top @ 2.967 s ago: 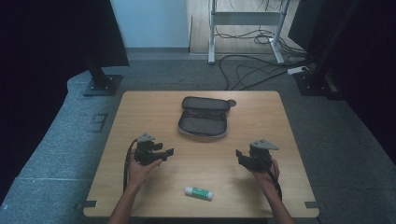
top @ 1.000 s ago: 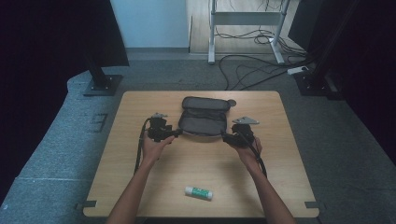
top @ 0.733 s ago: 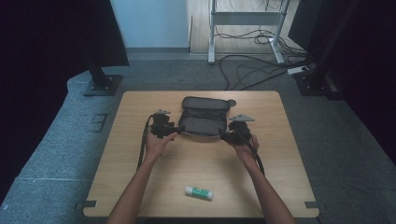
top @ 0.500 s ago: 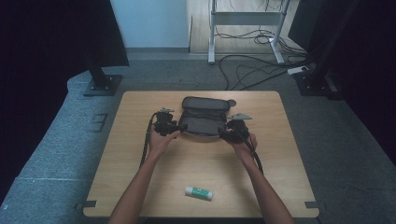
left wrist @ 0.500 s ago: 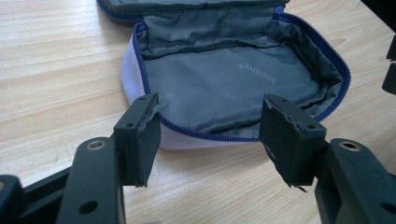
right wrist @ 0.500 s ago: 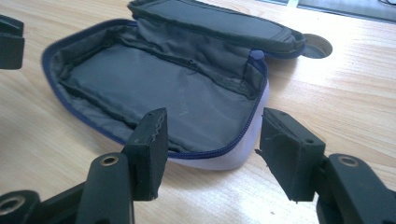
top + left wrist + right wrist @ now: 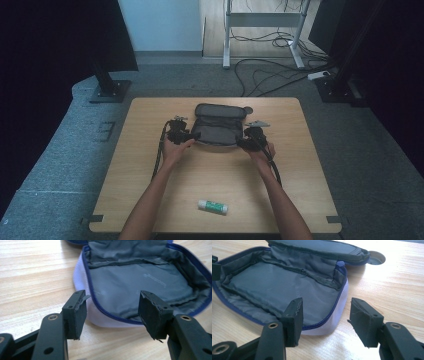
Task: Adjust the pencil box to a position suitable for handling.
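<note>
Here, one open pouch [image 7: 218,126], grey lining, blue zip, mid-table towards the far edge; one left gripper [image 7: 186,135], jaws wide, straddling its near-left corner, gripping nothing; one right gripper [image 7: 243,142], jaws wide, straddling the near-right corner, likewise empty; one glue stick [image 7: 212,206], near edge, well apart.

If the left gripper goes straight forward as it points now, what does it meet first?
Probably the near zipped edge of the open pouch, lying between the open jaws of the left gripper; depth is hard to judge.
</note>
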Demonstrator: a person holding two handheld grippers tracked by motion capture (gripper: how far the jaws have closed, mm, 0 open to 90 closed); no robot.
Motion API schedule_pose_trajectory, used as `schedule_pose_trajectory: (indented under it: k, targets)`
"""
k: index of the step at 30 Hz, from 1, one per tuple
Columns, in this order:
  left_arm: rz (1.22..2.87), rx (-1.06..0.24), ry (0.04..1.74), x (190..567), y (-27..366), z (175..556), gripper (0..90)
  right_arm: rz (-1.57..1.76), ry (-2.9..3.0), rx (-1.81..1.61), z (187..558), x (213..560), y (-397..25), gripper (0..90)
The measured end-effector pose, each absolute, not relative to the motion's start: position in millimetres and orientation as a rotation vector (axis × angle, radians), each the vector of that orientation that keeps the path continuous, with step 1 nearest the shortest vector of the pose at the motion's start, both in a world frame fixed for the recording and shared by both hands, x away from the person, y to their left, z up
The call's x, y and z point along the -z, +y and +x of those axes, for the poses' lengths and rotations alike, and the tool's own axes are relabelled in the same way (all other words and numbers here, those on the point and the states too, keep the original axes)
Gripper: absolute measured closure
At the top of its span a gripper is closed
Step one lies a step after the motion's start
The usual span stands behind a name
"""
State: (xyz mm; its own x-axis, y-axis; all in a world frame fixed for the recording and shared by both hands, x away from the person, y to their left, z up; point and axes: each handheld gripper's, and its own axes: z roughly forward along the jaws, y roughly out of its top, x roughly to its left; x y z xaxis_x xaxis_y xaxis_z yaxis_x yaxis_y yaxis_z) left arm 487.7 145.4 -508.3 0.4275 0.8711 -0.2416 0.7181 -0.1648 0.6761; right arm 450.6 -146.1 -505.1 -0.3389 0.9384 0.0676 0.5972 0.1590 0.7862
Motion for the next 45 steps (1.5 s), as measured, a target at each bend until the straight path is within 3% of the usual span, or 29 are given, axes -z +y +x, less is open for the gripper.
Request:
schedule_pose_trajectory:
  k: [16,22,45]
  targets:
    - [1.895,-0.243,1.402,523.6,155.8,500.5,43.5,1.518,1.989,-1.022,463.7,522.7,-150.0,45.0]
    - [1.907,-0.254,1.395,528.9,153.3,502.3,48.7,1.524,2.005,-1.019,467.7,529.4,-147.5,48.2]
    - [1.973,-0.33,1.366,533.7,146.3,500.9,77.8,1.502,2.021,-0.914,471.3,537.7,-136.3,79.6]
